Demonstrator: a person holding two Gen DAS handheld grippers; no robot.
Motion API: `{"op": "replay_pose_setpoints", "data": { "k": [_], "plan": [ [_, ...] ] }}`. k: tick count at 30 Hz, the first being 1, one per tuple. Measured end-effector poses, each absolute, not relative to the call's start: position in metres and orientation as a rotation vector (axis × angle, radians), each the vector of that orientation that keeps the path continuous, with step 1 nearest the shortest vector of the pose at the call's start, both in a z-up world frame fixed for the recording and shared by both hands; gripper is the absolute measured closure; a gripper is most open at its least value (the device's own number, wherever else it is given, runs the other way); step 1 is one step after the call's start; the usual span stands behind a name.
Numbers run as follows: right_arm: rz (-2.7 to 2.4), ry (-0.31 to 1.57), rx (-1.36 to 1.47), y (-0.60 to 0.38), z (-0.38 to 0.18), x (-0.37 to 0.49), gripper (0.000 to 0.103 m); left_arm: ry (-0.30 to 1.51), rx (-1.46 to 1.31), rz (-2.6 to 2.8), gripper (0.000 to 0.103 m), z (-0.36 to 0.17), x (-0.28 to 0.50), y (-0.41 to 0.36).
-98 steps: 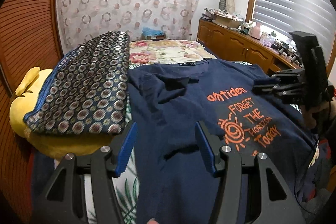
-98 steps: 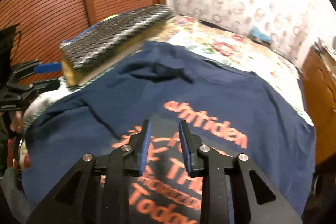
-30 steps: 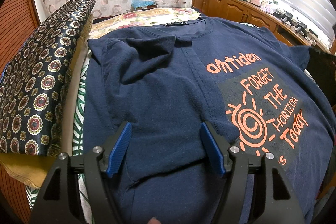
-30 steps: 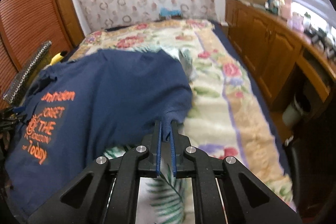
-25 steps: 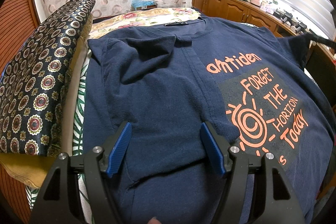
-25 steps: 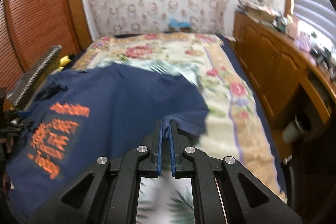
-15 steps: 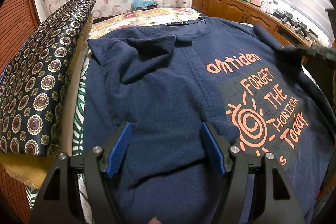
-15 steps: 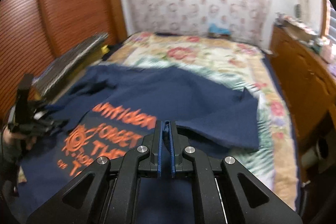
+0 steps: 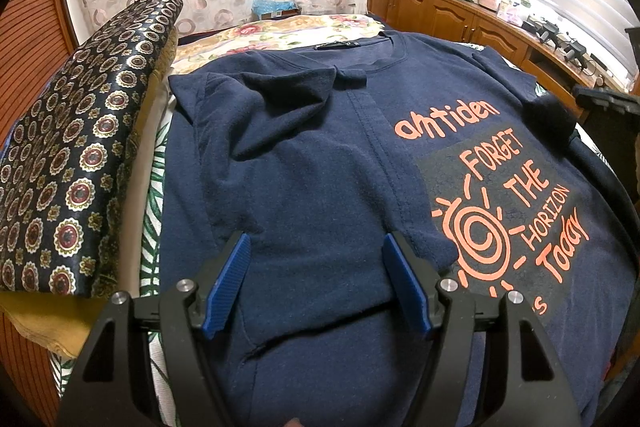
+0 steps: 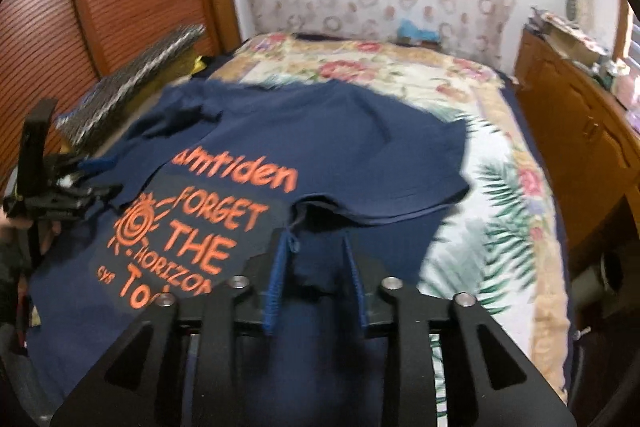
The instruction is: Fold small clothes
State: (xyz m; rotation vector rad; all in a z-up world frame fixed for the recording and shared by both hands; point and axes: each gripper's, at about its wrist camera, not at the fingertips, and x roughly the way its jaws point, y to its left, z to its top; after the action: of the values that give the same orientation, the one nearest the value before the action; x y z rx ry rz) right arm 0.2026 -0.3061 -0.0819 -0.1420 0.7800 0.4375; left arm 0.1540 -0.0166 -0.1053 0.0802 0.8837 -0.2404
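Lying flat on the bed [image 10: 500,187], the navy T-shirt [image 9: 304,163] runs collar-far, hem-near; right tongs [image 10: 314,263], jaws just parting with the folded-in sleeve loose between, sit nearest; left tongs [image 9: 316,279] hover open, empty.

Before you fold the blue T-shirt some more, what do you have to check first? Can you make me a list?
1. Left side of the T-shirt folded in: ok.
2. Right sleeve folded over the print: ok.
3. Right gripper let go: ok, jaws just opened, cloth loose between them.
4. Left gripper open and empty: ok.
5. Folded left sleeve smooth: not ok, bunched near the collar.
6. Bottom hem flat: cannot tell, hidden.
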Motion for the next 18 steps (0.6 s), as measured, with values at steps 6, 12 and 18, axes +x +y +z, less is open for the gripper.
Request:
{"op": "replay_pose_setpoints", "data": {
  "k": [6,12,18],
  "plan": [
    [0.303,0.78,-0.137,-0.337,-0.083,0.24,0.059,0.837,0.076,-0.233,0.034,-0.098,0.144,-0.014],
    [0.221,0.857,-0.073,-0.354,-0.108,0.289,0.059,0.751,0.091,-0.227,0.034,-0.075,0.124,-0.016],
    [0.173,0.897,0.014,-0.365,-0.117,0.313,0.07,0.711,0.058,-0.244,0.034,-0.059,0.115,-0.012]
  ]
}}
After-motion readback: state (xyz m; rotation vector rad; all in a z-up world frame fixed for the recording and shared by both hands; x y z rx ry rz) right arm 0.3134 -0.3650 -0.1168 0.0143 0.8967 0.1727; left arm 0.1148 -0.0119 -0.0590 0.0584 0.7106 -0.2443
